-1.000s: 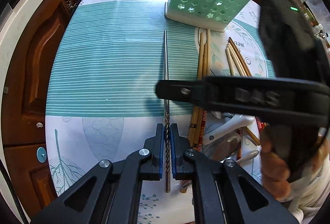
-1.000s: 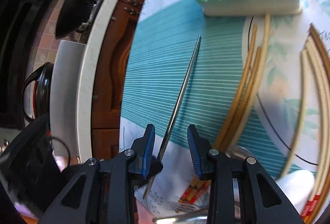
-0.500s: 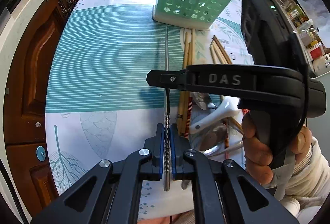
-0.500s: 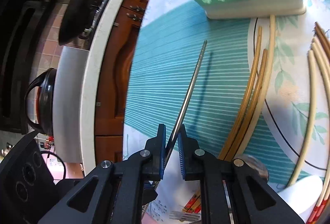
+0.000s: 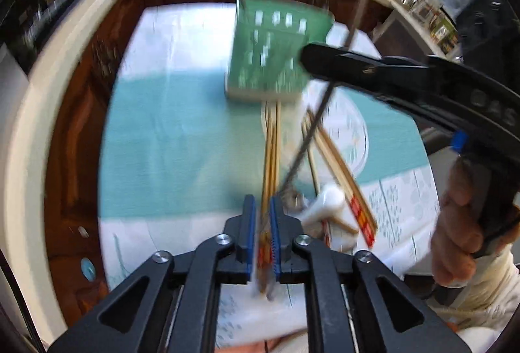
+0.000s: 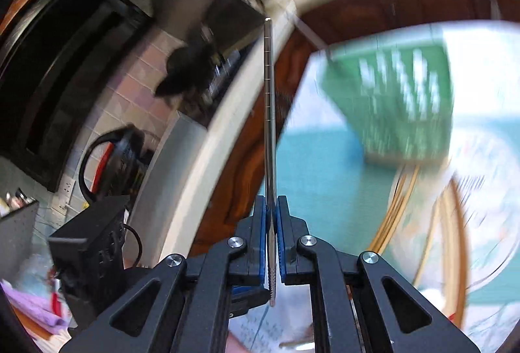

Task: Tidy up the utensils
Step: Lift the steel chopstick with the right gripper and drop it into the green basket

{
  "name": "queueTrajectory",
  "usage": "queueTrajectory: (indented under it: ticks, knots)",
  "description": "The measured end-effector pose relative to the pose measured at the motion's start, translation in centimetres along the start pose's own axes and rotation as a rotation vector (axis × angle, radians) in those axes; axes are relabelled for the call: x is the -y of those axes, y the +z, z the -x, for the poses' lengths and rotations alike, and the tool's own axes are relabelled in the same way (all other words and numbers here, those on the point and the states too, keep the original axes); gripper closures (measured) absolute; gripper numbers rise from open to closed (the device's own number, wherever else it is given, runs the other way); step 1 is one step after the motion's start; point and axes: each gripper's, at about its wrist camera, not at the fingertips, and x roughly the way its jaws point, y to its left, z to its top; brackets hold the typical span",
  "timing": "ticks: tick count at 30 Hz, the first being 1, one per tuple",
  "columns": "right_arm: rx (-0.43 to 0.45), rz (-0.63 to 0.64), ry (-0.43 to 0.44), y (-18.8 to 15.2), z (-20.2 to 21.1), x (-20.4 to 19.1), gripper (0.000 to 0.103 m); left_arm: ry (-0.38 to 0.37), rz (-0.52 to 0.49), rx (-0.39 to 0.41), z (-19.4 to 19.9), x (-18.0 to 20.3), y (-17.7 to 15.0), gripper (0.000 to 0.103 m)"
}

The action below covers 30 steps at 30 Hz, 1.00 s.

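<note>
A thin metal chopstick (image 6: pixel 269 93) stands almost upright, and my right gripper (image 6: pixel 269 213) is shut on its twisted lower end. In the left wrist view the same chopstick (image 5: pixel 308 138) hangs slanted above the table, pinched near the right gripper's tip (image 5: pixel 312 57). My left gripper (image 5: pixel 261 207) has its jaws opening, and nothing is pressed between them; wooden chopsticks (image 5: pixel 271 151) on the table show through the gap. The green perforated utensil caddy (image 5: pixel 276 54) stands upright at the far side of the table, also blurred in the right wrist view (image 6: pixel 390 99).
More wooden chopsticks (image 5: pixel 338 164) with red-patterned ends and a white spoon (image 5: pixel 325 203) lie right of the left gripper on the teal striped tablecloth (image 5: pixel 182 142). A person's hand (image 5: pixel 455 223) holds the right gripper. Brown cabinets (image 5: pixel 78 125) and a pale counter edge ring the table.
The right gripper closed on the metal chopstick and lifted it off the table, tilting it upright. The left gripper's jaws parted from the chopstick, and the left gripper rose too.
</note>
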Motion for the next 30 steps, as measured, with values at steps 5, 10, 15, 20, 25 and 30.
queueTrajectory:
  ticks: [5, 10, 15, 20, 25, 30]
  knots:
    - [0.195, 0.166, -0.171, 4.7, 4.5, -3.3, 0.098, 0.129, -0.034, 0.225, 3.5, 0.8, 4.7, 0.039]
    - [0.321, 0.220, -0.285, 8.3, 6.0, -4.0, 0.098, 0.234, -0.014, 0.494, 5.8, 1.0, 8.4, 0.019]
    - [0.361, 0.228, -0.388, 11.5, 4.3, -2.5, 0.098, 0.249, 0.083, 0.550, 4.7, -1.0, 11.3, 0.014]
    - [0.382, 0.236, -0.447, 13.2, 0.4, 0.2, 0.098, 0.276, 0.156, 0.485, 2.6, -3.2, 12.5, 0.013]
    - [0.328, 0.260, -0.467, 13.7, -4.1, 2.3, 0.097, 0.280, 0.186, 0.468, 0.4, -4.4, 11.5, 0.013]
    - [0.179, 0.283, -0.473, 13.6, -8.3, 3.4, 0.091, 0.252, 0.216, 0.462, -0.8, -5.1, 10.0, 0.013]
